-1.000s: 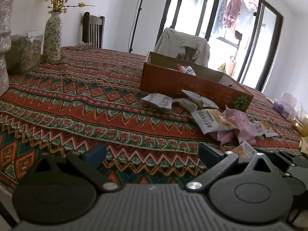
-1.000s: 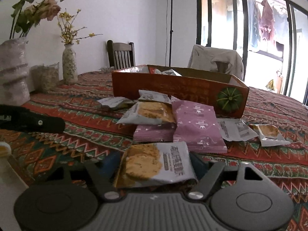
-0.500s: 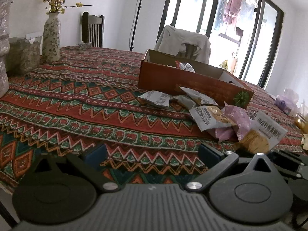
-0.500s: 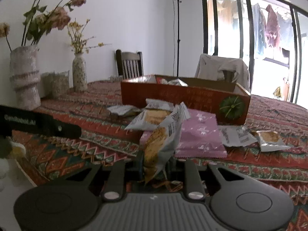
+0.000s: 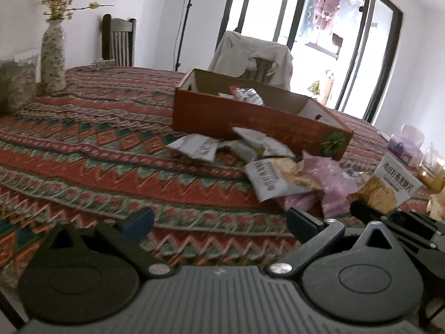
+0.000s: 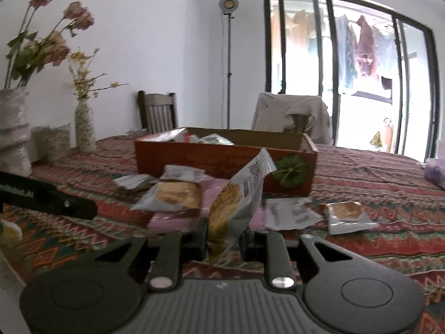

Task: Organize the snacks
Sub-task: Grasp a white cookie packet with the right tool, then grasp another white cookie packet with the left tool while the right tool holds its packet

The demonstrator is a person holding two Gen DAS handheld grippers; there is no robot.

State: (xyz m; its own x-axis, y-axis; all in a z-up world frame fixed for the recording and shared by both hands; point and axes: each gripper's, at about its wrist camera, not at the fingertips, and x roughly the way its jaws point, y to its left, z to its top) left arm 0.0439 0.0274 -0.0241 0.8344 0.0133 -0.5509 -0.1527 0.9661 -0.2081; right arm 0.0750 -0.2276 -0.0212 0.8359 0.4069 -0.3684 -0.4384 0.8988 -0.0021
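Observation:
My right gripper is shut on a white cracker packet, which stands on edge above the patterned tablecloth. The same packet shows at the right of the left wrist view, held up by the right gripper. An orange cardboard box with a few packets inside sits behind it; in the left wrist view the box is further back. Loose snack packets and pink packets lie in front of the box. My left gripper is open over bare cloth, holding nothing.
A flowered vase and a larger woven vase stand at the table's left. Two chairs stand behind the table, one draped with a cloth. The left gripper's body reaches in from the left. Glass jars sit at the far right.
The right gripper shut on the cracker packet that lay flat between its fingers and lifted it on edge. Both grippers moved a little toward the box.

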